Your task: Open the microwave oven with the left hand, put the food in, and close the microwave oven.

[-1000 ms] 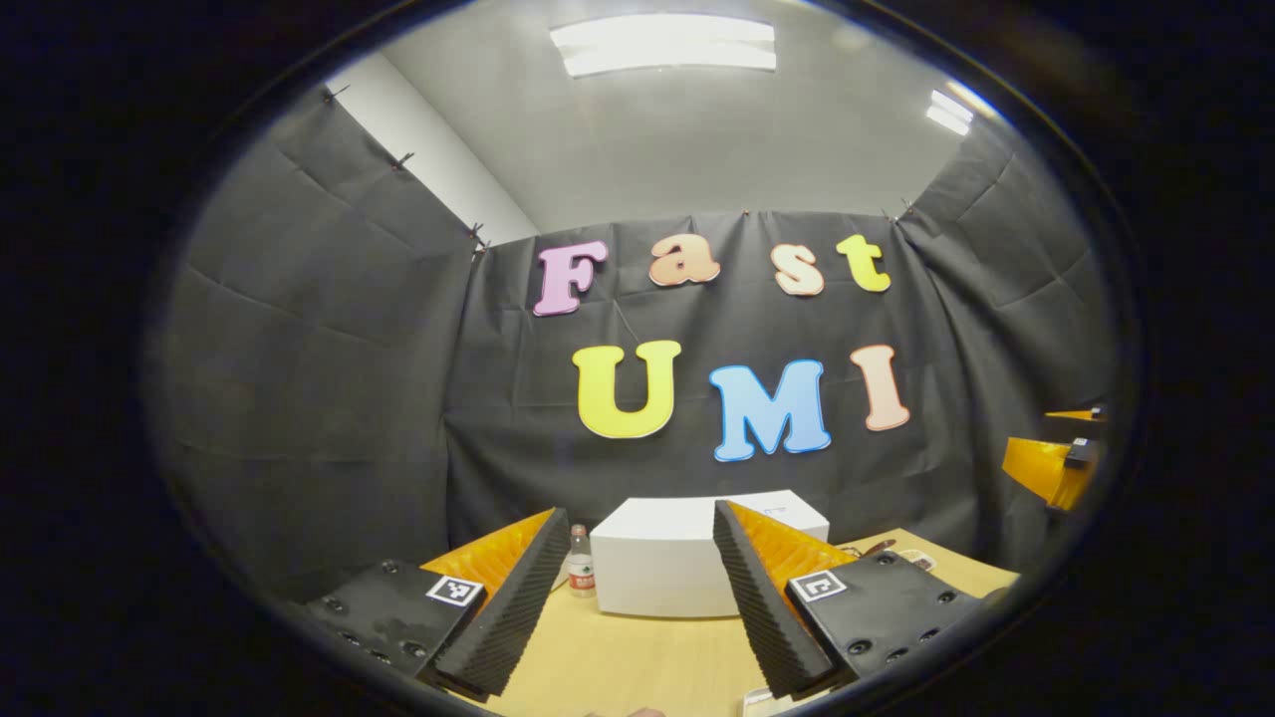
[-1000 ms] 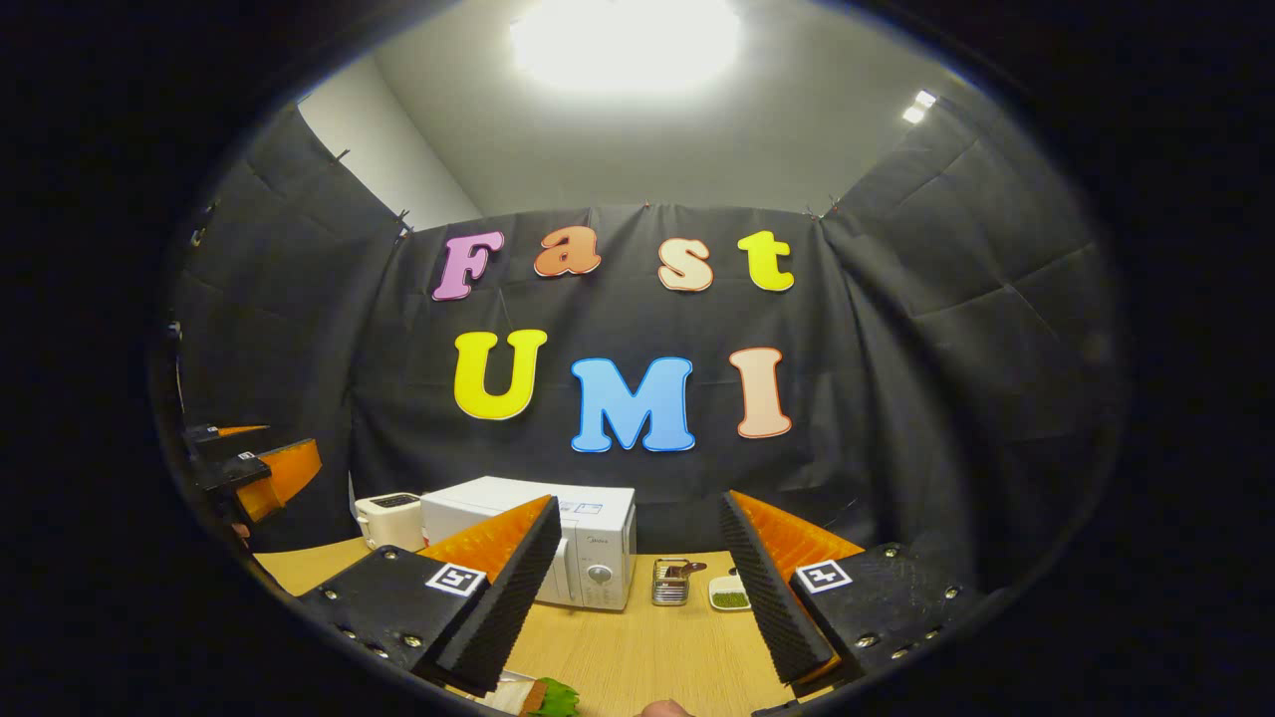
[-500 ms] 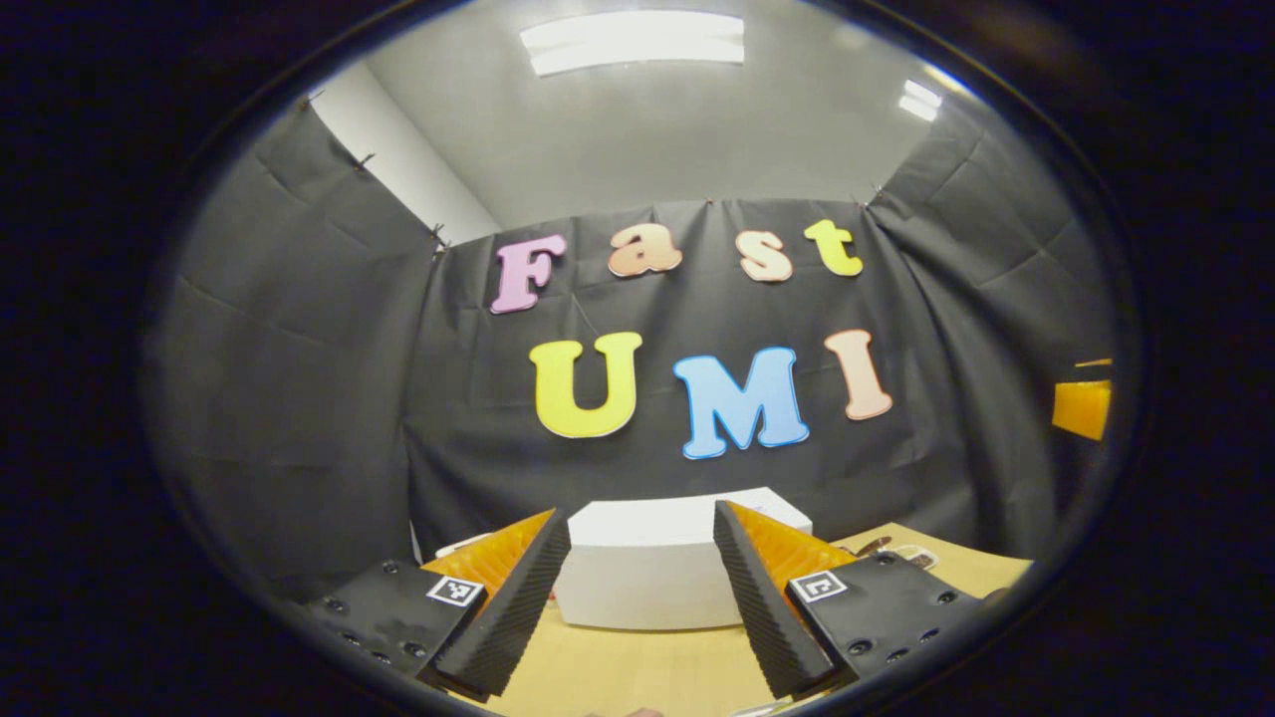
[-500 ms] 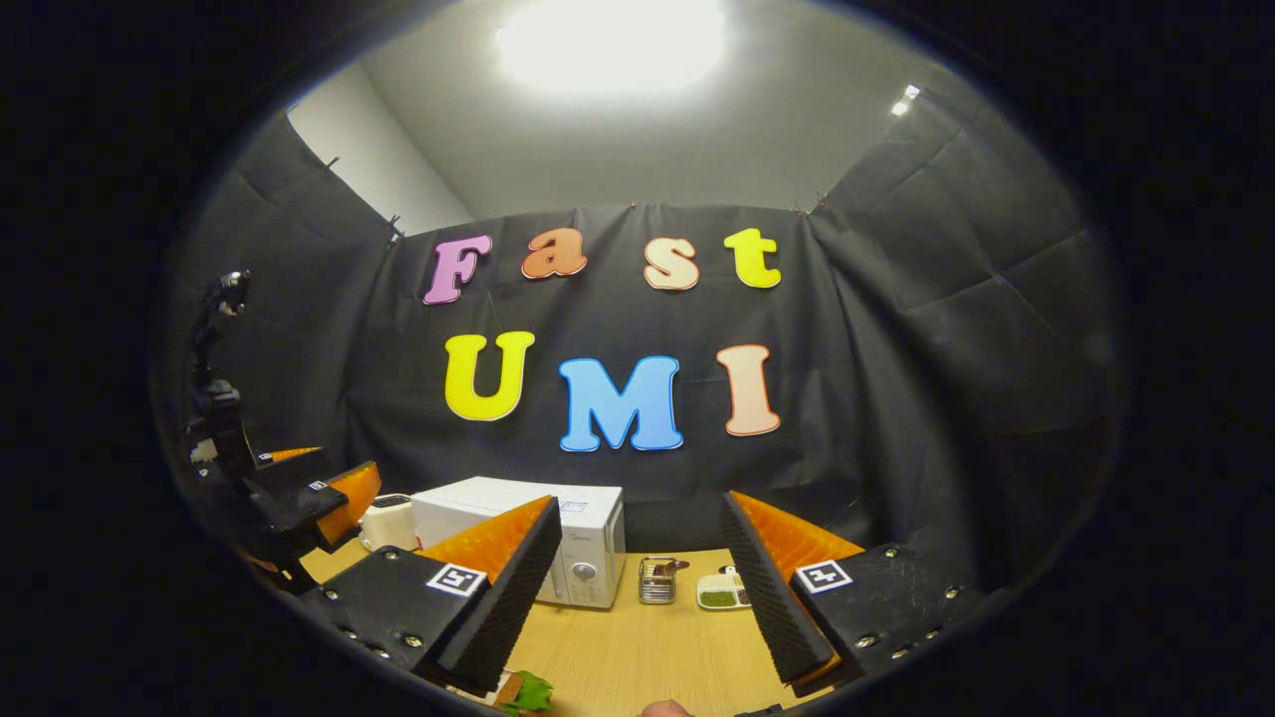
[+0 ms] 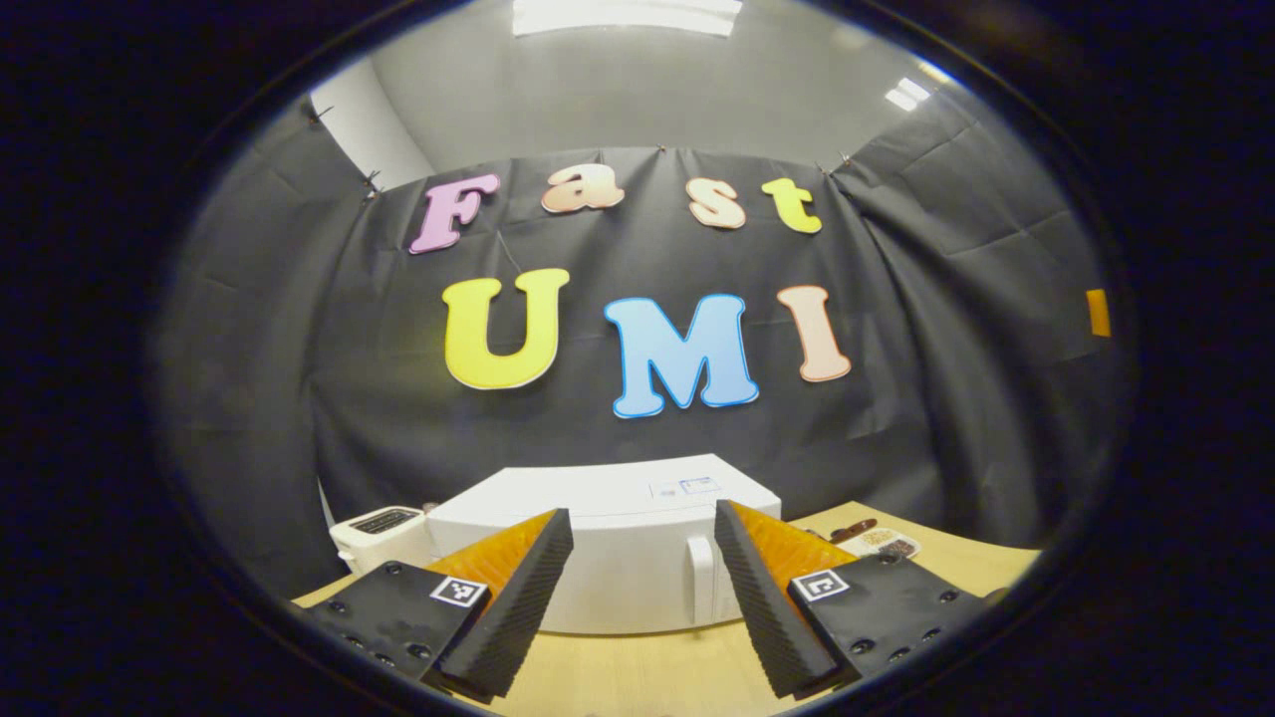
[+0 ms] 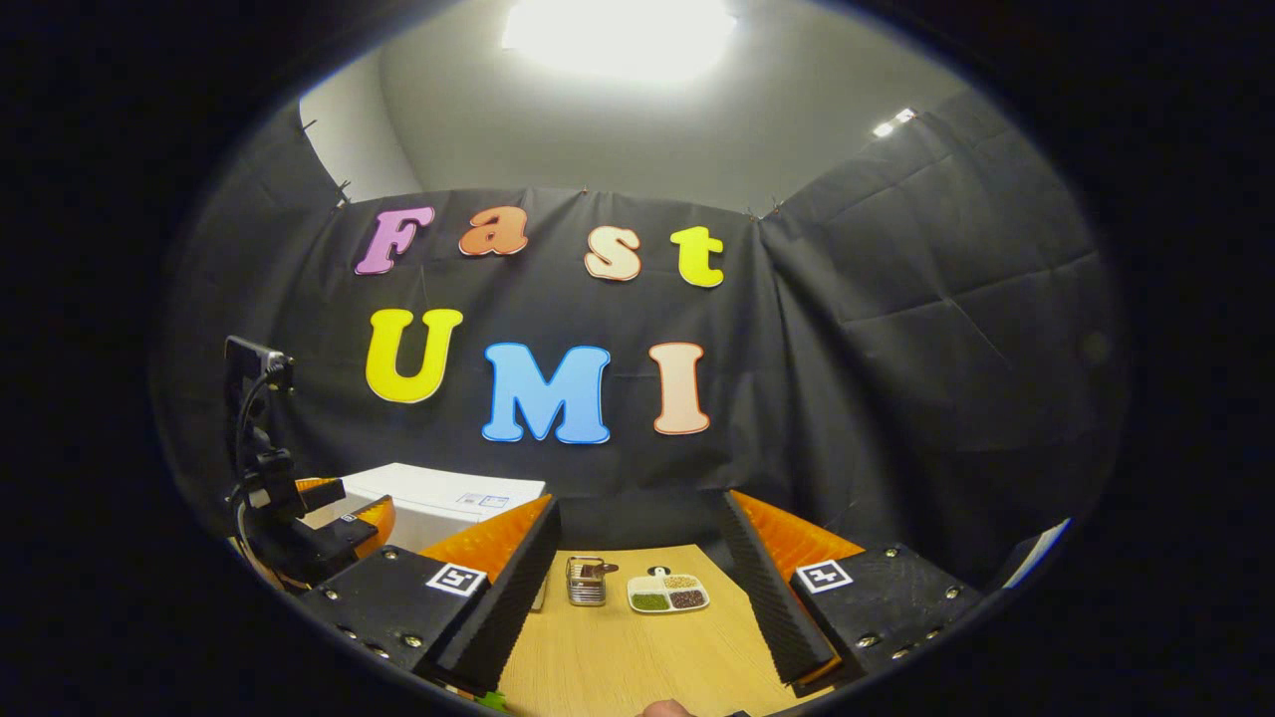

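A white toaster (image 5: 374, 530) is seen on the wooden table (image 6: 637, 652). Near the black cloth wall (image 6: 896, 398), a metal basket (image 6: 587, 581) is placed just beside a divided dish (image 6: 667, 594) with three fillings.

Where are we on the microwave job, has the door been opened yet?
Nothing looks done: the white box-shaped microwave oven has its door shut, and its white vertical door handle is untouched. In hand: the left gripper, open and empty, is lined up in front of that handle. The right gripper is open beside the wooden table. Left: open the door, load the food, close the door.
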Demonstrator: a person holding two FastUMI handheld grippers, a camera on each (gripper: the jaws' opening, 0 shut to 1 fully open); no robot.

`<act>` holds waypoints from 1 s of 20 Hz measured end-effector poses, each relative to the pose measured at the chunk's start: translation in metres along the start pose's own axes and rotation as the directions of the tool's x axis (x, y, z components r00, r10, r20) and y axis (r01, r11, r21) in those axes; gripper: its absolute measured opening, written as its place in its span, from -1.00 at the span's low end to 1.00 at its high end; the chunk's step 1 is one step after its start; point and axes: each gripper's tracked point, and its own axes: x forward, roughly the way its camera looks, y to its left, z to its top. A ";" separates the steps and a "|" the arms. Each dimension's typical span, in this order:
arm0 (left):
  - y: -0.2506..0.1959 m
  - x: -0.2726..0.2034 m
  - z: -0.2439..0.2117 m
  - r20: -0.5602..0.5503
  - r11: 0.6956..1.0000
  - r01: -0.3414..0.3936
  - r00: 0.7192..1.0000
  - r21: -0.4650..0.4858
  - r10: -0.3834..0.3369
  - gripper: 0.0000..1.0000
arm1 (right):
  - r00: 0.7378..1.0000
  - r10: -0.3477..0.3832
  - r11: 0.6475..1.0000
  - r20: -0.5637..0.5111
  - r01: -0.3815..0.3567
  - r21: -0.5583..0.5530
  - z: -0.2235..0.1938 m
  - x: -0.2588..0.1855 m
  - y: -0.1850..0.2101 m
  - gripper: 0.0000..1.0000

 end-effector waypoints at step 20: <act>-0.062 0.136 -0.158 -0.283 0.991 0.135 0.951 0.006 -0.127 0.00 | 0.955 -0.293 0.953 -0.047 0.287 -0.101 -0.005 -0.022 -0.025 0.94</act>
